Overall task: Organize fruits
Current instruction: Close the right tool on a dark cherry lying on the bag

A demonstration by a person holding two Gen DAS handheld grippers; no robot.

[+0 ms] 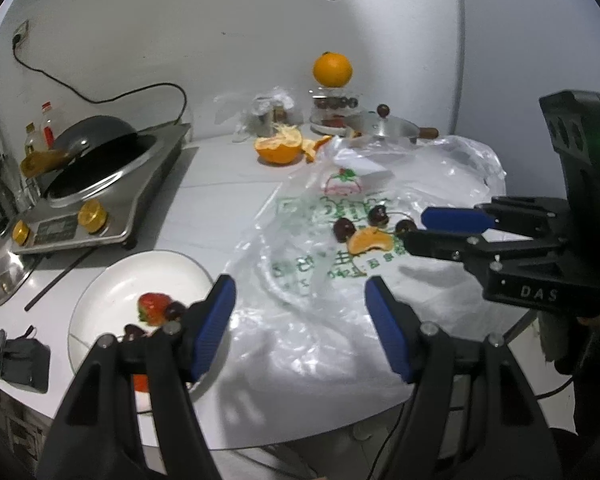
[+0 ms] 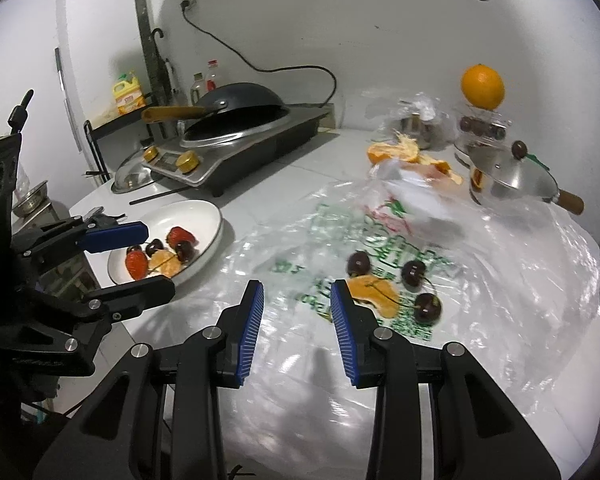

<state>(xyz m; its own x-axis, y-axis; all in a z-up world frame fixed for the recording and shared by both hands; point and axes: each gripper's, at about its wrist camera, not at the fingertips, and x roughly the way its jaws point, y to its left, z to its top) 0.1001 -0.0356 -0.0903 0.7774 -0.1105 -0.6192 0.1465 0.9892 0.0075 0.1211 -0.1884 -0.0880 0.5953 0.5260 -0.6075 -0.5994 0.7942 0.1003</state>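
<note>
Both were empty: the right gripper (image 2: 297,304) hung half open by the peeled orange segment (image 2: 374,290) and dark cherries (image 2: 414,273) on the clear plastic bag (image 2: 500,280), and the left gripper (image 1: 300,312) gaped wide near the white round plate (image 2: 208,216). Probably mid-sorting; next it needed to straddle that segment.

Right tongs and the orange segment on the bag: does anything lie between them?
Nothing but plastic bag. In the right wrist view the open right tongs sit just short of the orange segment, which lies beside their right pad.
</note>
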